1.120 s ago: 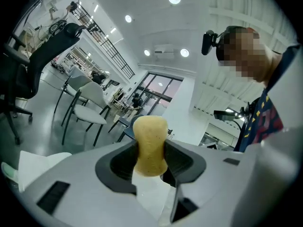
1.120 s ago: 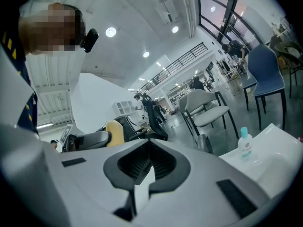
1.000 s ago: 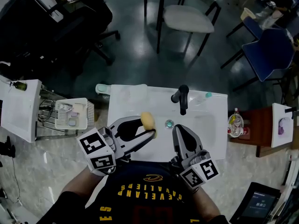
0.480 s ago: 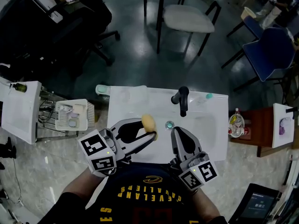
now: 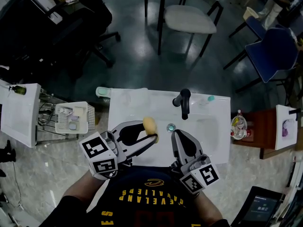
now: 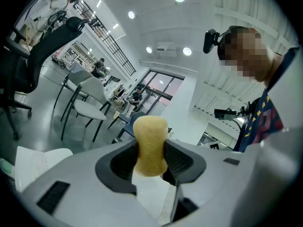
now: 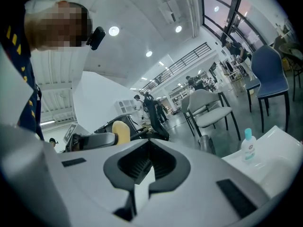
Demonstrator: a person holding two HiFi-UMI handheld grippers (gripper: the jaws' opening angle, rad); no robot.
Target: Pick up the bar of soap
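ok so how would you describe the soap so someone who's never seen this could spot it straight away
Find the white sink with the black tap in the middle of the head view. Over its left half, the left gripper is shut on the bar of soap. It is the only pale yellow, rounded lump there, set against white sink and grey jaws.

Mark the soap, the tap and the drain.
soap (image 5: 149,124), head view, middle of its yellow face.
tap (image 5: 184,100), head view, on the black body.
drain (image 5: 171,126), head view, centre of the round plug.
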